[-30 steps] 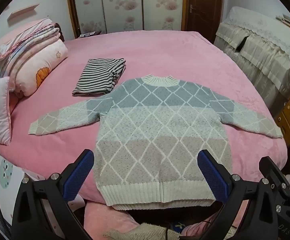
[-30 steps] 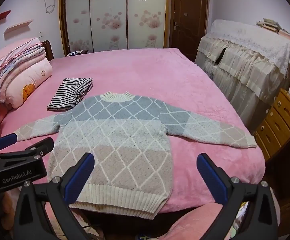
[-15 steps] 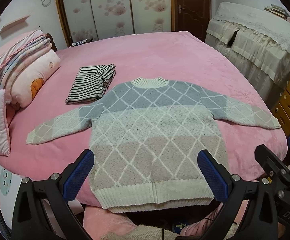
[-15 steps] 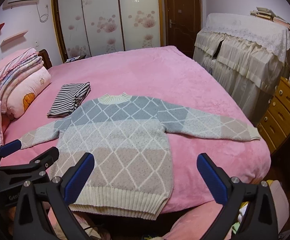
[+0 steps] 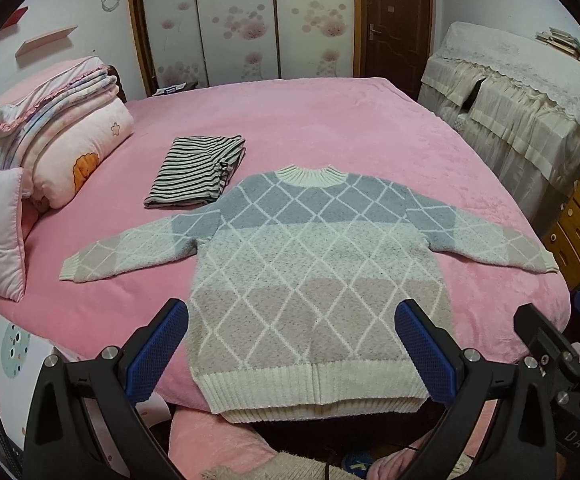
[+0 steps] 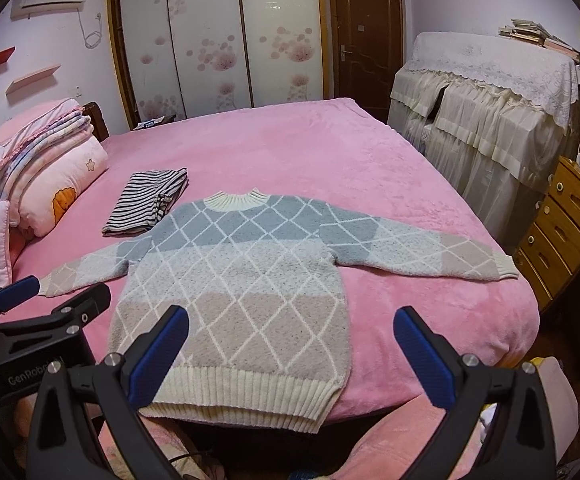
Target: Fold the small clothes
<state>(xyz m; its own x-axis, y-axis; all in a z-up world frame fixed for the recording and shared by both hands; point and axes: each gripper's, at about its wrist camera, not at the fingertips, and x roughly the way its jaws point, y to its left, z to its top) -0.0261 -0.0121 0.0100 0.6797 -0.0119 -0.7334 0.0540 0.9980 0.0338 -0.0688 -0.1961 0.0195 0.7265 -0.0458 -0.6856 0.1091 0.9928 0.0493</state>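
A small knit sweater (image 5: pixel 313 264) with blue, pale and beige bands and a white diamond pattern lies flat on the pink bed (image 5: pixel 329 128), sleeves spread, hem at the near edge. It also shows in the right wrist view (image 6: pixel 242 280). My left gripper (image 5: pixel 291 344) is open and empty, held above the hem, not touching it. My right gripper (image 6: pixel 290 348) is open and empty over the hem's right part. The left gripper (image 6: pixel 22 320) shows at the left of the right wrist view.
A folded black-and-white striped garment (image 5: pixel 198 172) lies beyond the left sleeve. Stacked quilts and pillows (image 5: pixel 54 136) line the left side. A lace-covered cabinet (image 6: pixel 489 112) and a wooden drawer chest (image 6: pixel 565 228) stand to the right of the bed.
Both grippers have drawn back and risen a little; the sweater sits lower and smaller in view. The sweater has not moved. Both stay open.
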